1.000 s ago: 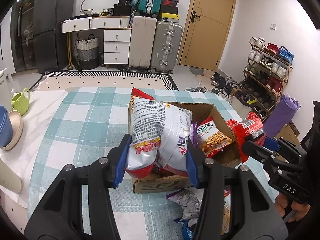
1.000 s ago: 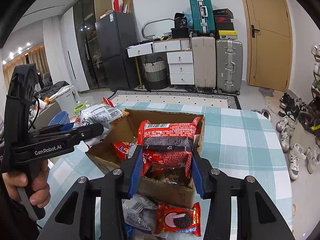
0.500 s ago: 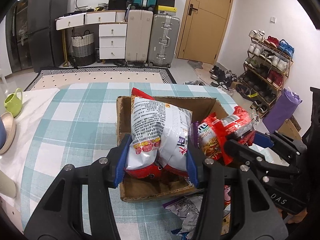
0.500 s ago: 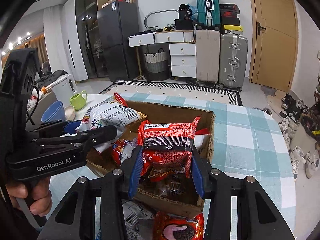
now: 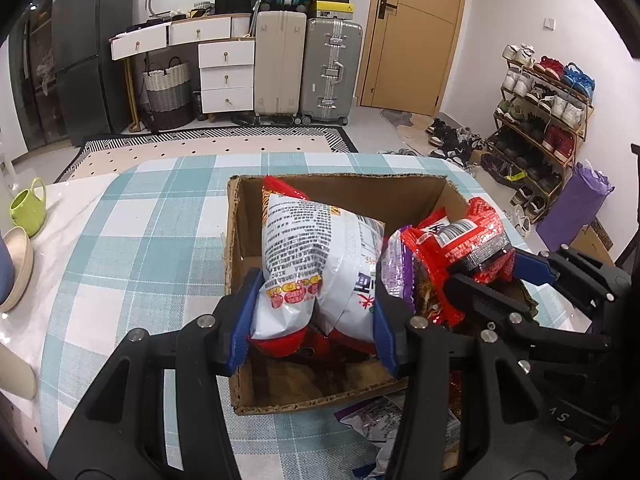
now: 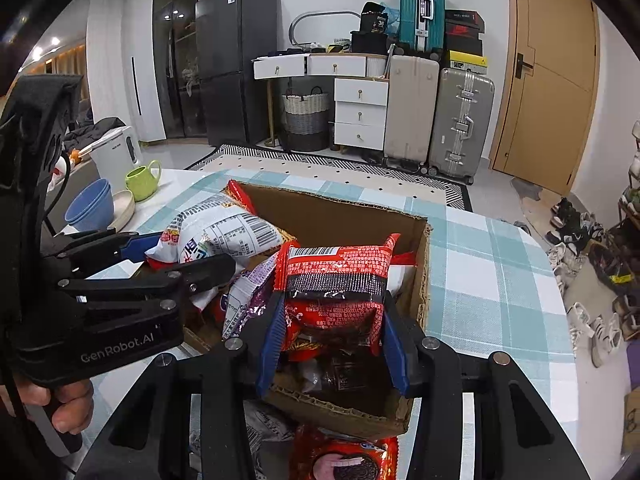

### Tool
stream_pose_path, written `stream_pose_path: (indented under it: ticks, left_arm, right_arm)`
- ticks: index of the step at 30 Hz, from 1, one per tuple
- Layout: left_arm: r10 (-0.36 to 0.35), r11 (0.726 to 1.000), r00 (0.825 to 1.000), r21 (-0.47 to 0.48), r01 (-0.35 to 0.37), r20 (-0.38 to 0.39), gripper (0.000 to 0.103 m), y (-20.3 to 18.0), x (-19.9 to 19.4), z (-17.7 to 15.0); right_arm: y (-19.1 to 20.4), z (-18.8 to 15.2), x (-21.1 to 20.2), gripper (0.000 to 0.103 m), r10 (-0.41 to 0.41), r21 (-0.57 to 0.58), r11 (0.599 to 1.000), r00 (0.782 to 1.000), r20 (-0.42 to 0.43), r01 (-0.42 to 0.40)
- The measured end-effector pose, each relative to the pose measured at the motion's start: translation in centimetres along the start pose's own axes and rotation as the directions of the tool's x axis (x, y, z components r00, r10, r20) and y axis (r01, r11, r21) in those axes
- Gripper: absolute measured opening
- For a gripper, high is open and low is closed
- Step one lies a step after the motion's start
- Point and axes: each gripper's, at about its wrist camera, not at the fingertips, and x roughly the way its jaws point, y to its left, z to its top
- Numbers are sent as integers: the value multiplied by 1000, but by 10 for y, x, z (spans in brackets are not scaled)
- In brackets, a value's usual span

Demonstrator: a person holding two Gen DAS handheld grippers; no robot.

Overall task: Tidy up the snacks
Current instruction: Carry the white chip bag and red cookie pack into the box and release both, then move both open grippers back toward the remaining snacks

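A table with a blue and white checked cloth stands in a room with suitcases, white drawers and a shoe rack by the wall. On the cloth sits an open cardboard box — this looks like the place where the snacks go.

The left gripper squeezes a big white snack bag by its bottom end. The bag sticks up over the left side of the box, so it seems ready to go in. The right gripper squeezes a red snack pack in the same way and holds it over the right side of the box. Both hold tight, probably so the slippery bags do not slide out on the way down.

Inside the box I can see a purple packet between the two held bags, and some dark wrappers at the bottom. I cannot tell how many.

More snacks wait on the cloth just in front of the box — a red cookie pack and a crinkled silver bag. A green mug and blue bowls stand off to the left, well apart from the box
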Motion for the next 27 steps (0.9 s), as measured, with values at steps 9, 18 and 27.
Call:
stream_pose_path:
  ticks: [9, 18, 27]
  left_arm:
    - [13, 999, 1000, 29, -13, -2, 48, -4, -1, -3]
    - [-16, 1000, 1000, 11, 16, -8, 55, 6, -12, -4]
    - [-16, 1000, 1000, -2, 16, 27, 88, 11, -50, -14]
  right_arm:
    - [0, 1, 7, 45, -1, 3, 1000, 1000, -3, 1]
    - [-9, -1, -17, 71, -2, 42, 999, 999, 41, 0]
    - [-32, -21, -61, 101, -21, 140, 990, 996, 85, 9]
